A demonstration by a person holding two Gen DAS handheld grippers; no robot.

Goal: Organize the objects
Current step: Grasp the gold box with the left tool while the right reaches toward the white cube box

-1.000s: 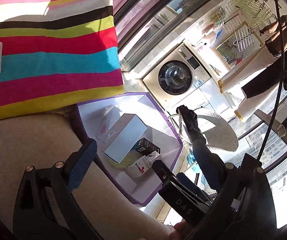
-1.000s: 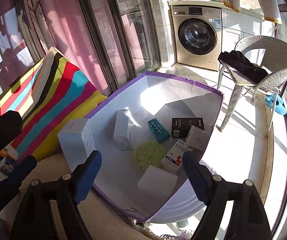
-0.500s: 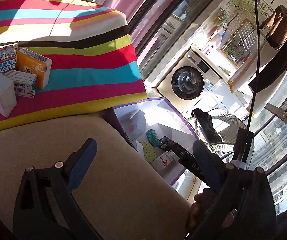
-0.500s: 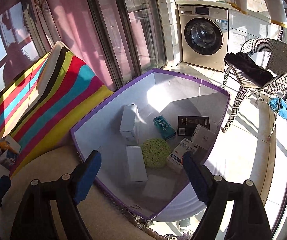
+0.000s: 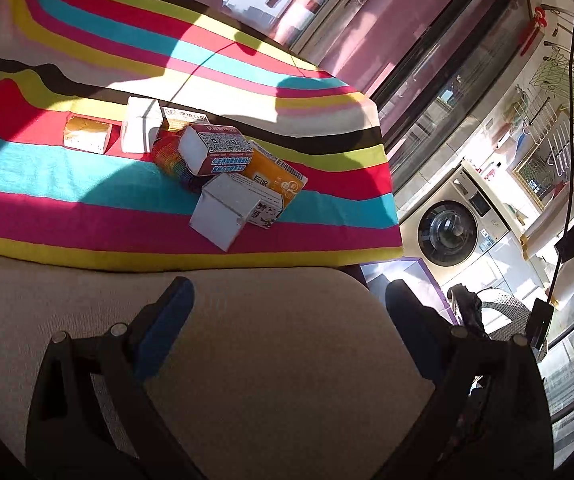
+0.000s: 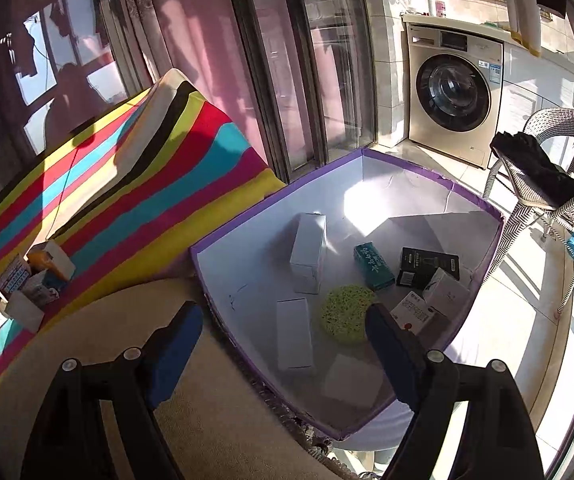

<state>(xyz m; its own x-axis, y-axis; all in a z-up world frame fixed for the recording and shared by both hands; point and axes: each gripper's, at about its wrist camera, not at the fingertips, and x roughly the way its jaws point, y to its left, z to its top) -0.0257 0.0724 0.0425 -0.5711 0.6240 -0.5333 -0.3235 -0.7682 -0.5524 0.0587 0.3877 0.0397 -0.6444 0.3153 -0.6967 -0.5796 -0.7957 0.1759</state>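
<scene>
A cluster of small boxes (image 5: 215, 176) lay on the striped cloth (image 5: 87, 208), a white box (image 5: 225, 216) nearest the beige cushion (image 5: 267, 360). Beside the cloth stood the purple-rimmed bin (image 6: 239, 224), holding white boxes (image 6: 307, 256), a teal box (image 6: 373, 266), a black box (image 6: 427, 268) and a green sponge (image 6: 345, 314). The left gripper (image 5: 287, 312) hung over the cushion, fingers apart and empty. The right gripper (image 6: 283, 340) hung over the bin's near edge, fingers likewise apart.

cluster of small cartons (image 5: 223, 176) on the draped cloth (image 5: 87, 208), behind the cushion (image 5: 267, 360). open bin (image 6: 247, 216) right of cushion, holding boxes (image 6: 307, 252) and a sponge (image 6: 345, 314). washing machine (image 6: 453, 94) behind bin; wicker chair (image 6: 559, 200) to its right.
</scene>
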